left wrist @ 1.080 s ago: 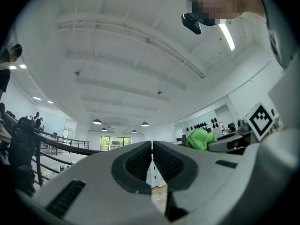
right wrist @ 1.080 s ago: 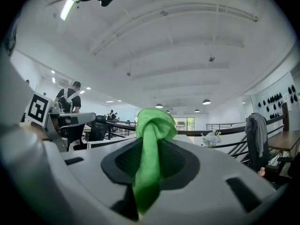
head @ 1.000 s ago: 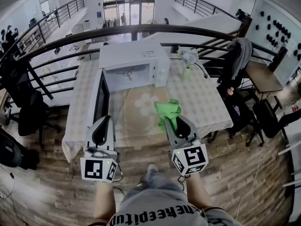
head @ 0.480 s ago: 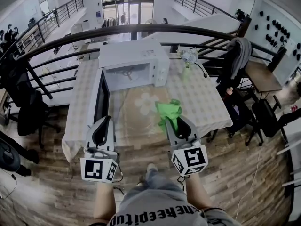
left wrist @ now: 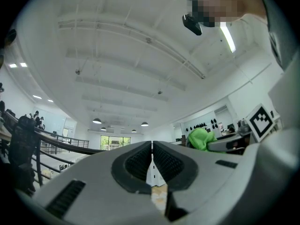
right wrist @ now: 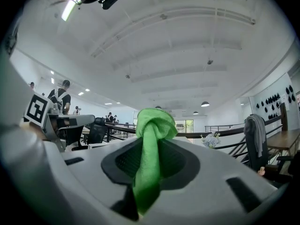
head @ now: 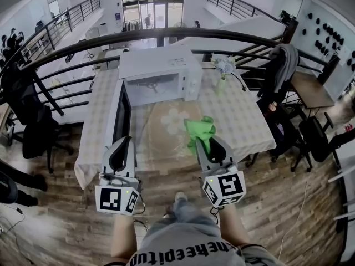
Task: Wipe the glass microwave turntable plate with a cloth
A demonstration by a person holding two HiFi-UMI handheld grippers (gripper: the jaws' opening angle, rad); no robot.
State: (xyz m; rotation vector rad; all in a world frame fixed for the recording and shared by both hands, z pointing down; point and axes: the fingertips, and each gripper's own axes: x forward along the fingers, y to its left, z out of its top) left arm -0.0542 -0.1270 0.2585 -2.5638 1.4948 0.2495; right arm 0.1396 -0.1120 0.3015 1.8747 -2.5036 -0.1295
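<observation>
Nothing has shifted since a second ago; both grippers hang where they were, short of the table. Right gripper [head: 204, 141]: jaws pinching the green cloth [right wrist: 151, 125], which is bunched above them. Left gripper [left wrist: 152, 159]: jaws pressed together, empty. The glass turntable plate [head: 166, 140] seems to lie flat on the checked tablecloth [head: 238, 115], before the open microwave [head: 161, 71]. Lower the cloth flat and sweep in circles; steady the rim with your left. Mind the swung-out door [head: 121, 112] beside the plate; the flower vase [head: 223, 67] stands well clear.

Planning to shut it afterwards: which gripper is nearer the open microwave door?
Left. The left gripper sits just in front of the microwave door; the right gripper, holding the green cloth, is farther off to its right.
</observation>
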